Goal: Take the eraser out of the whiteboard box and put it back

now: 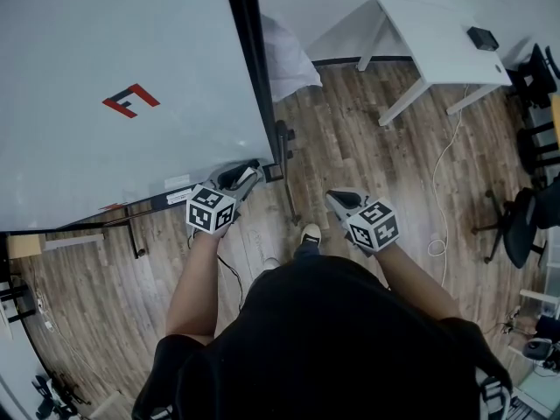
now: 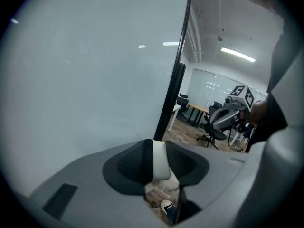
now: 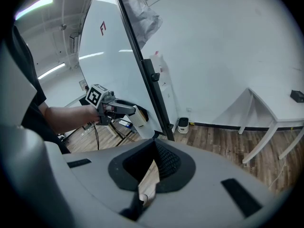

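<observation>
The whiteboard (image 1: pixel 114 86) with a red logo fills the left of the head view. My left gripper (image 1: pixel 245 175) is at the board's lower right corner, shut on the white eraser (image 2: pixel 159 161), which stands upright between its dark pads. In the right gripper view the same eraser (image 3: pixel 138 118) pokes out of the left gripper (image 3: pixel 124 109), just in front of a dark box-like holder (image 3: pixel 141 110) on the board's frame. My right gripper (image 1: pixel 337 198) hangs over the wooden floor to the right, jaws shut (image 3: pixel 154 159) with nothing in them.
The board's black frame post (image 1: pixel 254 68) and stand foot (image 1: pixel 284 178) rise beside the left gripper. A white table (image 1: pixel 437 33) stands at the back right, office chairs (image 1: pixel 523 221) at the right edge. A white cable (image 1: pixel 446 173) trails on the floor.
</observation>
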Available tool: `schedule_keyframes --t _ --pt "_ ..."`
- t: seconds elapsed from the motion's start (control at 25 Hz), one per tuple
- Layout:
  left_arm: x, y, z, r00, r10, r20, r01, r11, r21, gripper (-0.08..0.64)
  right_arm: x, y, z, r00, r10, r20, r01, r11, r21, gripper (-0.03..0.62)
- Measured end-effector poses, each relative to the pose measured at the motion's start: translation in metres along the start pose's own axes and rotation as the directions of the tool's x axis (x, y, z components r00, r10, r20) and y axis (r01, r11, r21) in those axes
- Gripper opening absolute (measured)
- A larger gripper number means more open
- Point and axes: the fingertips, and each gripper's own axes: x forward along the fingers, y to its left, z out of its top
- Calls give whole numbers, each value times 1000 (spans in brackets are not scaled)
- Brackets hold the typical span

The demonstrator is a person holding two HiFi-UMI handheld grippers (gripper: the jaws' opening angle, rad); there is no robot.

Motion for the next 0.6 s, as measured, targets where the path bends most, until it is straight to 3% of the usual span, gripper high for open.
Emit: schedule_keyframes --t 0.6 --pt "25 11 -31 998 -9 -59 6 999 -44 149 -3 -9 -15 1000 -17 -19 18 1000 26 -6"
